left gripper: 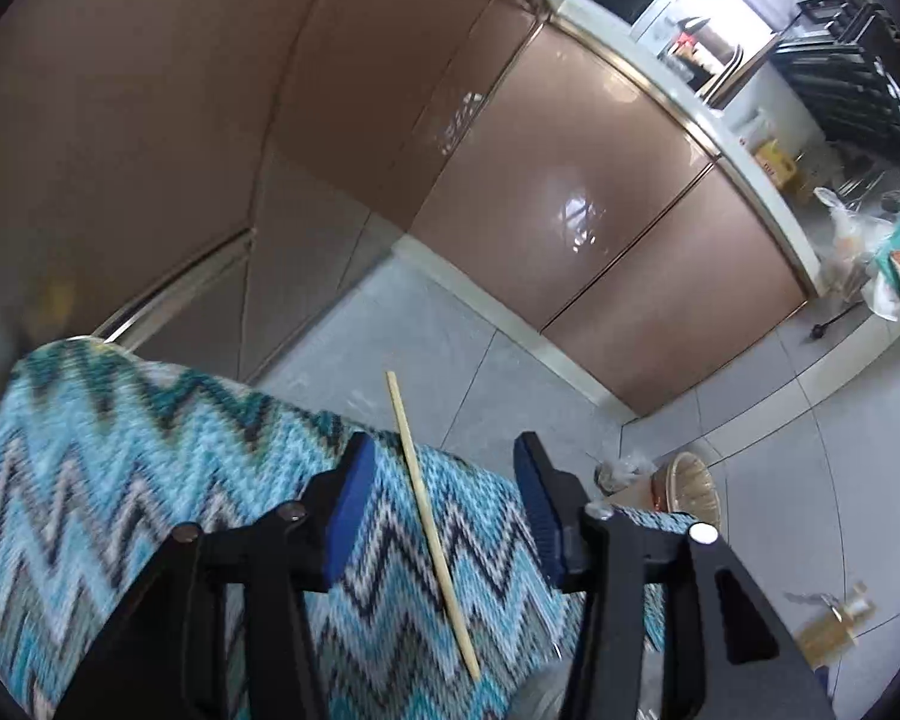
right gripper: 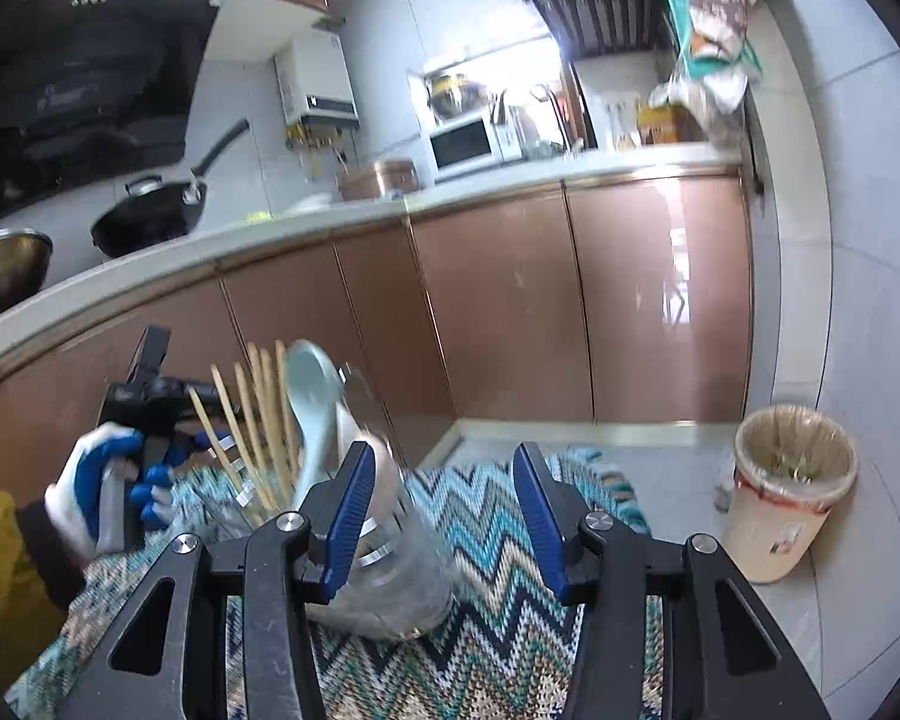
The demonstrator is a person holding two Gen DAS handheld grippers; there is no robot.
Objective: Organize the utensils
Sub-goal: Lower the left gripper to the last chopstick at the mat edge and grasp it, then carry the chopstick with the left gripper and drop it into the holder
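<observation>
A single wooden chopstick (left gripper: 432, 534) lies on the zigzag cloth (left gripper: 120, 450), its far end sticking past the cloth's edge. My left gripper (left gripper: 444, 516) is open just above it, one blue finger on each side, not touching. In the right wrist view a clear glass jar (right gripper: 390, 588) stands on the cloth (right gripper: 498, 630) and holds several chopsticks (right gripper: 258, 420) and a pale blue spoon (right gripper: 312, 396). My right gripper (right gripper: 444, 516) is open and empty; its left finger (right gripper: 348, 516) overlaps the jar. The left gripper (right gripper: 150, 396), held by a gloved hand, shows left of the jar.
A bin (right gripper: 786, 492) lined with a bag stands on the tiled floor to the right; it also shows in the left wrist view (left gripper: 690, 486). Brown cabinet doors (right gripper: 510, 312) run under a white counter with a wok (right gripper: 150, 210) and microwave (right gripper: 468, 141).
</observation>
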